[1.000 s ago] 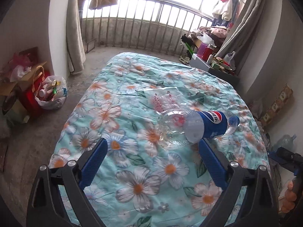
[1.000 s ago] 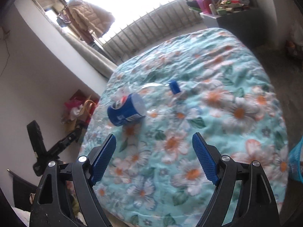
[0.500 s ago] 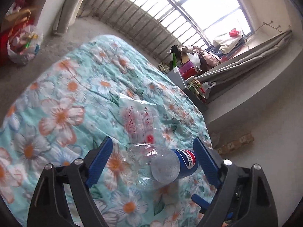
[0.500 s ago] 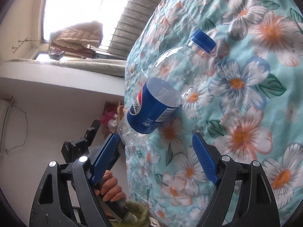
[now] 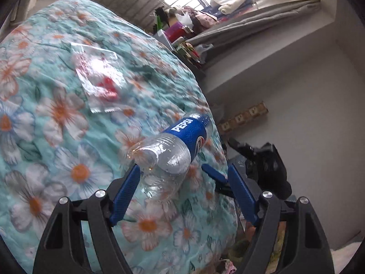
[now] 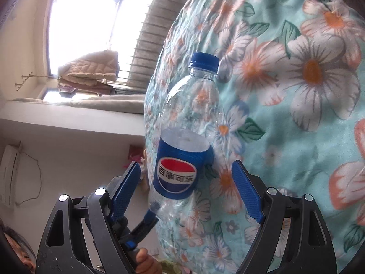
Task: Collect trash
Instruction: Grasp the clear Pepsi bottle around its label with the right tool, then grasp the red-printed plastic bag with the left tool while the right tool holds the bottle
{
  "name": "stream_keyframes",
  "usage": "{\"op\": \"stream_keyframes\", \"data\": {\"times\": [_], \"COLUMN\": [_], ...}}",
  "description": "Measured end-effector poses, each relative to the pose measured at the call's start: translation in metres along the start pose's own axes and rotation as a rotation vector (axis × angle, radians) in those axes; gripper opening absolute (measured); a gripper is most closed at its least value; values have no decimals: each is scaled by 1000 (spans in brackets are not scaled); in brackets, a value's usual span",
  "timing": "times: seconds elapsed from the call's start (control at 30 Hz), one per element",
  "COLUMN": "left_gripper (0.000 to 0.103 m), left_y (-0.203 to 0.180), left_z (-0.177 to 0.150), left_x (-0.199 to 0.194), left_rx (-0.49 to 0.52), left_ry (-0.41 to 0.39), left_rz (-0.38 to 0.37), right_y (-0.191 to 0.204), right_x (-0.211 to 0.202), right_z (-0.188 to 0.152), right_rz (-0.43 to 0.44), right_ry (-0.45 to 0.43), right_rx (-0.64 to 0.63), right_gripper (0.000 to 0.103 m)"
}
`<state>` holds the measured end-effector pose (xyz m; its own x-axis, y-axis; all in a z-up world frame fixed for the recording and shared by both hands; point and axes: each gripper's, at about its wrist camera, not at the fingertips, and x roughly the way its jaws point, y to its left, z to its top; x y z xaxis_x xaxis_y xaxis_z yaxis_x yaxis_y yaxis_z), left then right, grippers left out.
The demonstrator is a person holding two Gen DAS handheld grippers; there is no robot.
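On the bed (image 5: 57,137), spread with a teal quilt of white and orange flowers, a flat clear plastic bag (image 5: 98,80) with red print lies ahead and to the left of the left tongs (image 5: 182,182). Nearer in, an empty plastic bottle (image 5: 173,146) with a blue Pepsi label lies on its side, its clear base end reaching in between the blue pads of the left tongs. The left pad (image 5: 124,194) sits at the bottle's base, touching or nearly so; the right pad stands apart from it, with quilt showing in the gap. The jaws are closing around the bottle and do not yet press it from both sides. Just beyond the right pad, a second blue finger and the black body of the right tongs (image 5: 262,166) show at the bed's edge.

In the right wrist view, the same bottle (image 6: 182,148) points away from the right tongs (image 6: 186,189), blue cap (image 6: 204,61) farthest, label between the pads. Both pads stand clear of it, so these tongs are released. Below the left pad, a blue finger of the left tongs (image 6: 148,223) reaches the bottle's base, and a hand (image 6: 146,262) grips its handle.
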<state>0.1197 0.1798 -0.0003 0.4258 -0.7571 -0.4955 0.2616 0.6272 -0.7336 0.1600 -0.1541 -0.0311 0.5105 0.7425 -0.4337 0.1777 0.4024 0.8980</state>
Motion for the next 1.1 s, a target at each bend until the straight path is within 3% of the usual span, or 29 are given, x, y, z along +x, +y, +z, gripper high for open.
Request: {"op": "stream_keyframes", "data": {"times": [0.07,0.2,0.33,0.43,0.5,0.67,0.83,0.9,0.97,1.1], "left_gripper": [76,76,76,76,76,76,76,76,76,68], "left_y": [-4,3,-2,-4,-3,-3,20,30,42,69], "left_z": [-10,-24,-28,-27,-27,-24,3,17,33,57], "left_x": [6,18,14,10,6,-23,-26,-19,-9,9], "left_rx": [19,-48,-45,-26,-26,16,-56,-73,-87,-152], "left_ry": [6,46,48,52,56,-6,-42,-48,-51,-75], "left_rz": [6,-69,-101,-73,-46,-14,103,199,344,455], "right_y": [-2,-1,10,11,9,0,-14,-17,-18,-17], "right_x": [1,19,35,46,56,43,4,-19,-41,-64], "right_z": [-1,-13,-11,-5,-4,3,10,12,11,1], "right_rz": [-14,10,31,12,-25,12,24,-12,-62,-168], "right_ry": [2,51,66,75,82,103,172,174,159,137], "right_rx": [-7,-3,-21,-13,-4,1,-49,-96,-147,-231], "right_gripper": [79,79,79,74,61,59,59,59,57,56]}}
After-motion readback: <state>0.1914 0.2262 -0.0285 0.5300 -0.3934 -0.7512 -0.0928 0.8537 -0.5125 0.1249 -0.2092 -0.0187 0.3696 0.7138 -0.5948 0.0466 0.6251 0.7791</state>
